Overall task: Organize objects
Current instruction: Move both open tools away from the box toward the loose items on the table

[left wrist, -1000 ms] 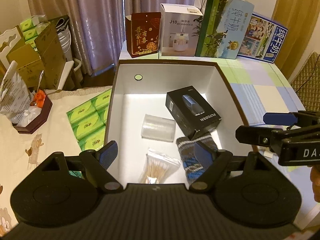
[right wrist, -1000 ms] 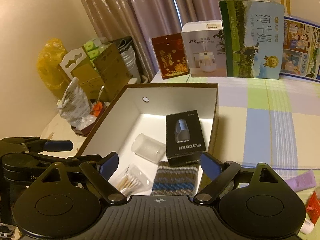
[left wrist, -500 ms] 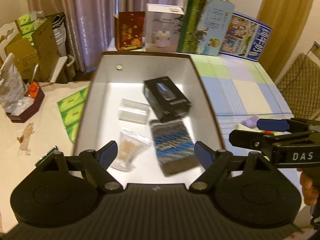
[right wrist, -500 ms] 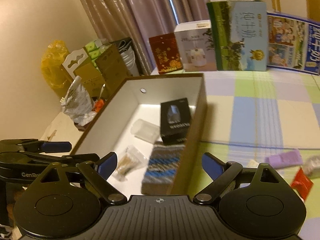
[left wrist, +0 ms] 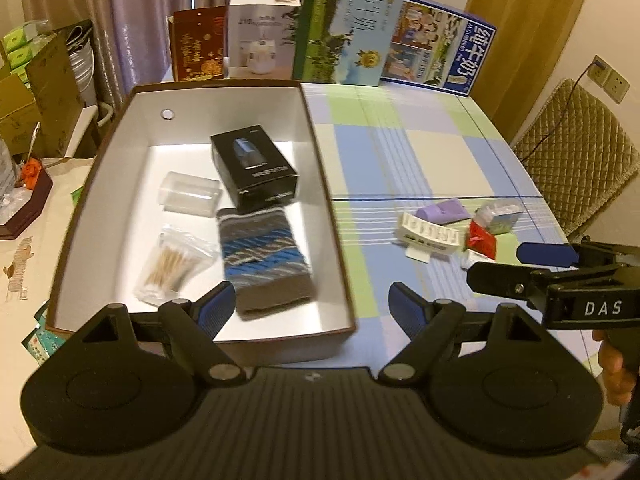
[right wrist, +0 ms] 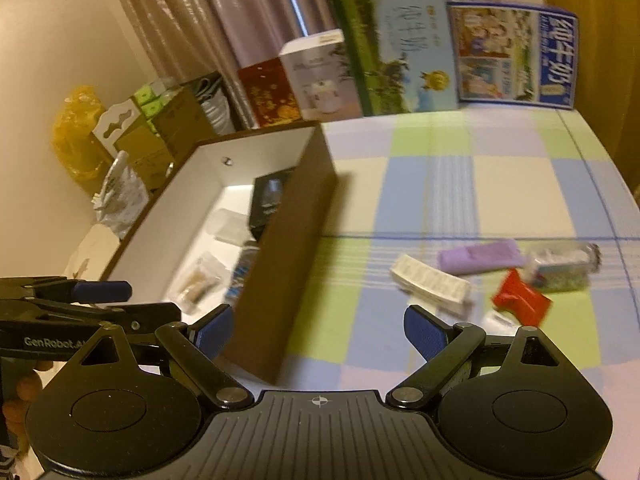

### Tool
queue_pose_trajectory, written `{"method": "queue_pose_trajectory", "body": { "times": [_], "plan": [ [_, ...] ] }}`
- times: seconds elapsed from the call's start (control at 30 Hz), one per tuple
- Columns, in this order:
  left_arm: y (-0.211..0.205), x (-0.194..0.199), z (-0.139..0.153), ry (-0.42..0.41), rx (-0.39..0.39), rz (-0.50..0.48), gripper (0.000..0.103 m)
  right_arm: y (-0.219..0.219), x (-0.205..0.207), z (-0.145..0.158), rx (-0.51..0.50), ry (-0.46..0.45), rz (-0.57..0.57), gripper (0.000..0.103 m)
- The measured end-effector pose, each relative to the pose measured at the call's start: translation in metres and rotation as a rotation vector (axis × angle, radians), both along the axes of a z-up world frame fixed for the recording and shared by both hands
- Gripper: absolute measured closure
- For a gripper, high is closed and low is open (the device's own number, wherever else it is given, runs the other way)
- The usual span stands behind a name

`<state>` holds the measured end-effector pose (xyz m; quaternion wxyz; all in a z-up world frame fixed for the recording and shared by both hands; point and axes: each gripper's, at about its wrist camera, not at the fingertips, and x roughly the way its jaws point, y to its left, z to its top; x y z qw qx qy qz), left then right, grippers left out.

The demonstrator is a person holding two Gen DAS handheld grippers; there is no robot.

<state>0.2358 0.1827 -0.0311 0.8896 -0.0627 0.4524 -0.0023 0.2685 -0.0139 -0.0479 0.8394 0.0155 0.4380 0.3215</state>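
Observation:
A brown box with a white inside (left wrist: 324, 184) (right wrist: 288, 240) holds a black carton (left wrist: 254, 168), a clear plastic case (left wrist: 190, 198), a bag of cotton swabs (left wrist: 172, 262) and a striped sock (left wrist: 264, 260). On the checked tablecloth to its right lie a white strip pack (left wrist: 430, 236) (right wrist: 432, 282), a purple tube (left wrist: 442, 214) (right wrist: 480, 256), a red packet (left wrist: 482, 238) (right wrist: 520, 300) and a clear bag (right wrist: 560, 264). My left gripper (left wrist: 311, 308) is open and empty above the box's near right corner. My right gripper (right wrist: 318, 328) is open and empty beside the box's right wall.
Cartons stand along the table's far edge: a red one (left wrist: 196, 50), a white one (left wrist: 262, 38), a green milk carton (left wrist: 348, 26) and a blue one (left wrist: 438, 46). A padded chair (left wrist: 576, 152) stands at the right. Boxes and clutter sit at the left.
Both grippers have pulled back and swung right, away from the box's inside. The loose items on the tablecloth have come into view. Both stay open and empty.

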Motion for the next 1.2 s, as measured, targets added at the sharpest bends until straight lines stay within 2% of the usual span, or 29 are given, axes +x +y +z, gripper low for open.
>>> {"method": "queue_pose_trajectory", "body": {
  "times": [0.43, 0.83, 1.2],
  "plan": [
    [-0.073, 0.011, -0.003, 0.002, -0.003, -0.071, 0.022, -0.067, 0.009, -0.006, -0.033, 0.007, -0.046, 0.014],
    [-0.132, 0.040, -0.018, 0.014, 0.016, -0.150, 0.021, -0.122, 0.029, -0.012, -0.059, 0.005, -0.137, 0.014],
    [-0.161, 0.079, -0.039, 0.004, 0.055, -0.193, 0.013, -0.159, 0.058, -0.027, -0.058, -0.038, -0.227, 0.012]
  ]
}}
